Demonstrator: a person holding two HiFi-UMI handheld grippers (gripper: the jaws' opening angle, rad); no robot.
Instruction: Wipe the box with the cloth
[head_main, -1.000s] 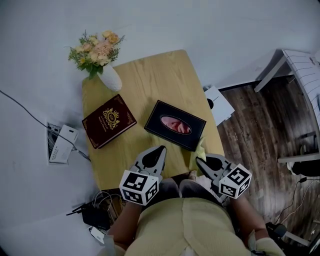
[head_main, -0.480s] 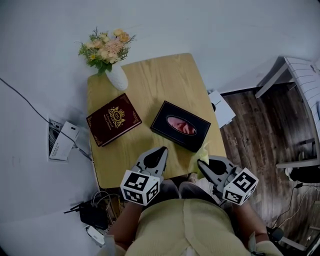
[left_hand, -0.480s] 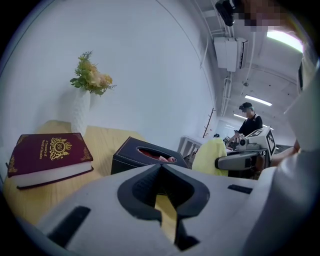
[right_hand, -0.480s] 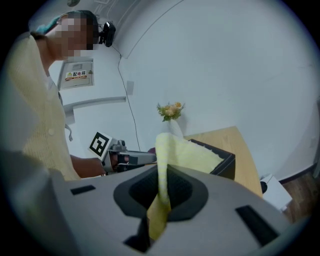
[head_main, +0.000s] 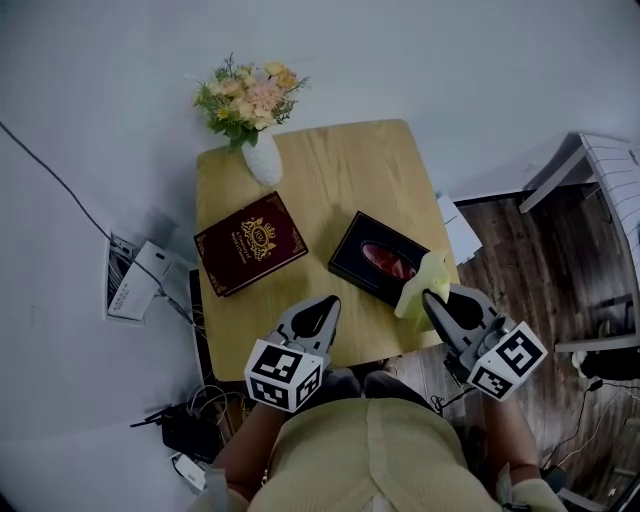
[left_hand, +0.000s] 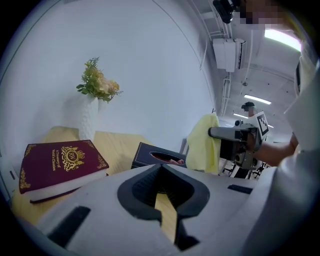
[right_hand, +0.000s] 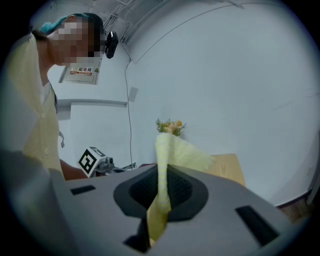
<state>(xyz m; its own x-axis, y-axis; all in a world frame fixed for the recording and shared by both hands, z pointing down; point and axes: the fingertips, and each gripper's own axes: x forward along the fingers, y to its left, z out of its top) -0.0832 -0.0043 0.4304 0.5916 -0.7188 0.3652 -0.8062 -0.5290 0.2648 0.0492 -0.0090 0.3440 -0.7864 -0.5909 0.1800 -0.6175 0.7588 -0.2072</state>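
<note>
The wooden table (head_main: 330, 170) stands by a pale wall, with dark plank floor (head_main: 540, 260) on its right. A red book (head_main: 250, 242) lies left of the dark box (head_main: 385, 262). The box lies flat near the right edge, its long axis diagonal. A flower vase (head_main: 262, 160) stands behind. The right gripper (head_main: 428, 296) pinches the yellow cloth (head_main: 425, 278) over the box's near end. The left gripper (head_main: 329, 301) has its jaws pressed together, empty
</note>
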